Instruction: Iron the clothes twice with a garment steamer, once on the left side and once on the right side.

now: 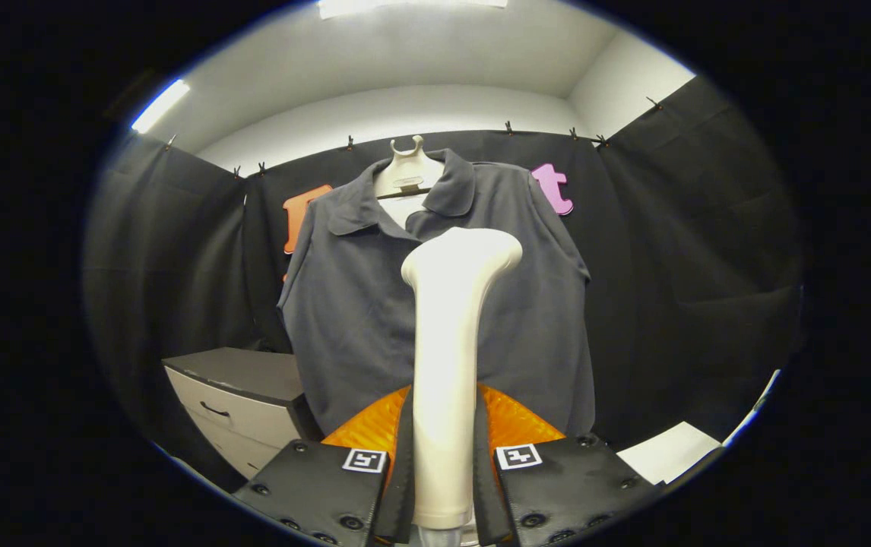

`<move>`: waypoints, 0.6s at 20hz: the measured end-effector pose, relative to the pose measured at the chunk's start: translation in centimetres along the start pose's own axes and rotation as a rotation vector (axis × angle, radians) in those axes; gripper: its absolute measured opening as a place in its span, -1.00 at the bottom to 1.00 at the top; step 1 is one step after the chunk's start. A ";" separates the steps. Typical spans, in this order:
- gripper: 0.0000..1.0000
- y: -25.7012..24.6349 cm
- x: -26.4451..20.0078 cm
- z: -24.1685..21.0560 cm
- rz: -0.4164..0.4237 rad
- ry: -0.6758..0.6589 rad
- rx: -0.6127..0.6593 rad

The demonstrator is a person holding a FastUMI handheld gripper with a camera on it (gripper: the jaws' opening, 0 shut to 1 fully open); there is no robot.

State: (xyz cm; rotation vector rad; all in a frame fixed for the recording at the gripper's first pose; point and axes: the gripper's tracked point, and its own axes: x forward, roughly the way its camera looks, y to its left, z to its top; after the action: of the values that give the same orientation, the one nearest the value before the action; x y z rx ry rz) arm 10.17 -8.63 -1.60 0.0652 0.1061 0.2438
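Cream plastic: the long-necked garment steamer (447,365) stands upright between your gripper (443,486) fingers, and both fingers press on its handle, so the claw is closed down to the width of that grip with nothing loose in it. The steamer head sits at twelve o'clock from the fingers. Beyond it hangs the dark grey collared shirt (375,304) on a pale hanger form (409,171), spread flat against the booth wall. A grey-topped drawer cabinet (242,395) stands at nine o'clock, below the shirt's side.

Judgement: the head appears short of the fabric, though contact cannot be confirmed. Carry it to one panel, off the centre line. Keep the head face square to the cloth. Draw one slow, straight stroke along the panel, then repeat on the other side. Keep your grip firm so the handle does not twist.
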 end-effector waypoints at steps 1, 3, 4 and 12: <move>-0.23 -0.6 0.5 0.3 -0.006 -0.002 -0.007; -0.22 -1.5 1.6 1.2 -0.018 -0.012 -0.009; -0.22 -1.8 2.1 1.4 -0.019 -0.013 -0.011; -0.22 -2.3 6.7 0.8 0.007 0.008 0.030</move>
State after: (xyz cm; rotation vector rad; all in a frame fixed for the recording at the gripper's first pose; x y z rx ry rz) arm 17.31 -9.30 -1.63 0.0944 0.1174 0.2493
